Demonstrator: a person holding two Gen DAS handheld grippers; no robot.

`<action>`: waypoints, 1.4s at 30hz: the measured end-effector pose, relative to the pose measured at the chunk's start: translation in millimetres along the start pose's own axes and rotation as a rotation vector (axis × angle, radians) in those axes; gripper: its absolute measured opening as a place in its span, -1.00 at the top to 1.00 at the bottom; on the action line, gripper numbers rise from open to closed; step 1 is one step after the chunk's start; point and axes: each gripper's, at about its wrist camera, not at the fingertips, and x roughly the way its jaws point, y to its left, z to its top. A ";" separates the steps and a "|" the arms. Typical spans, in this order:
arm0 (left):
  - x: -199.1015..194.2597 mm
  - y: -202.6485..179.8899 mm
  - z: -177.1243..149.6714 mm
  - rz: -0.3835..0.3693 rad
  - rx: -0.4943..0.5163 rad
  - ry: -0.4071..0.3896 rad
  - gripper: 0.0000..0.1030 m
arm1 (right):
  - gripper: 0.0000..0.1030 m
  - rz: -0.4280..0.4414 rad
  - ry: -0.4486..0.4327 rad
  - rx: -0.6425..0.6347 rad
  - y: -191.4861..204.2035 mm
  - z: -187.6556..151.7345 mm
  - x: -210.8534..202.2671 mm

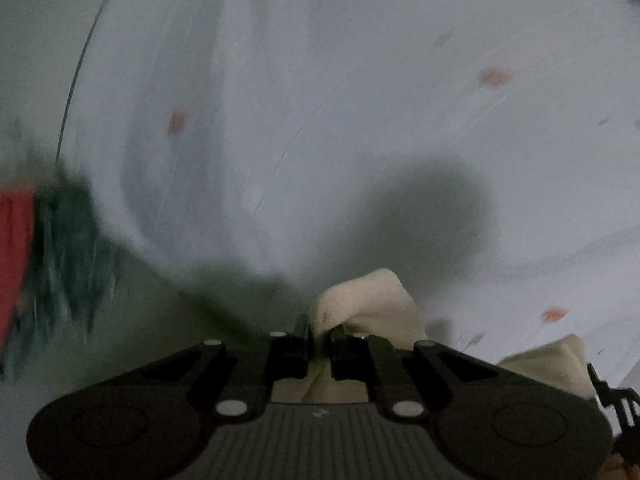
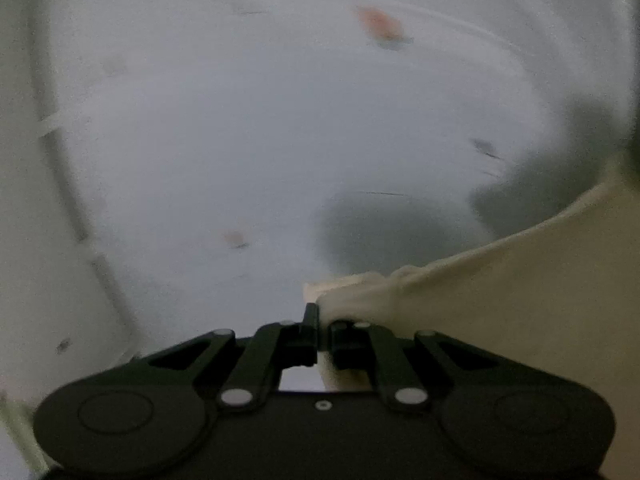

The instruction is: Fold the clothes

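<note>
The left gripper (image 1: 319,334) is pinching a corner of the cream garment (image 1: 372,300); the right gripper (image 2: 323,322) is clamping another edge. The cloth is stretching rightward from each gripper above the white sheet (image 2: 200,140).

The cream-coloured garment (image 1: 372,300) is plain, soft cloth, with no print that can be made out. One bunched corner of it is pinched between the closed jaws of the left hand-held gripper (image 1: 319,330), puffing up in a small crumpled fold just beyond the tips, and more of it shows low at the right edge of that view. Its other end is clamped in the right hand-held gripper (image 2: 323,322); from there the garment (image 2: 520,300) spreads away to the right as a broad sheet with a rolled upper hem.
</note>
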 end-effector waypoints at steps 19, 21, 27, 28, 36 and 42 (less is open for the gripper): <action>-109.1 -57.2 -7.4 0.034 0.159 -0.119 0.80 | 0.88 -0.053 0.070 -0.236 58.4 -70.5 -95.3; -85.0 -50.1 -15.1 0.046 0.137 -0.062 0.80 | 0.88 -0.131 0.073 -0.175 35.9 -66.9 -84.7; 26.0 -31.1 -40.3 0.058 0.135 0.077 0.80 | 0.88 -0.276 0.017 -0.125 -23.0 -47.7 -59.8; 48.6 -25.4 -44.3 0.067 0.130 0.102 0.80 | 0.87 -0.316 0.000 -0.129 -38.2 -42.7 -52.8; 212.7 41.0 -164.1 0.302 0.052 0.597 0.60 | 0.06 -1.054 0.188 -0.230 -173.0 -21.2 4.9; 204.7 66.8 -208.1 0.326 0.061 0.680 0.37 | 0.01 -1.208 0.278 -0.407 -174.5 -24.4 13.2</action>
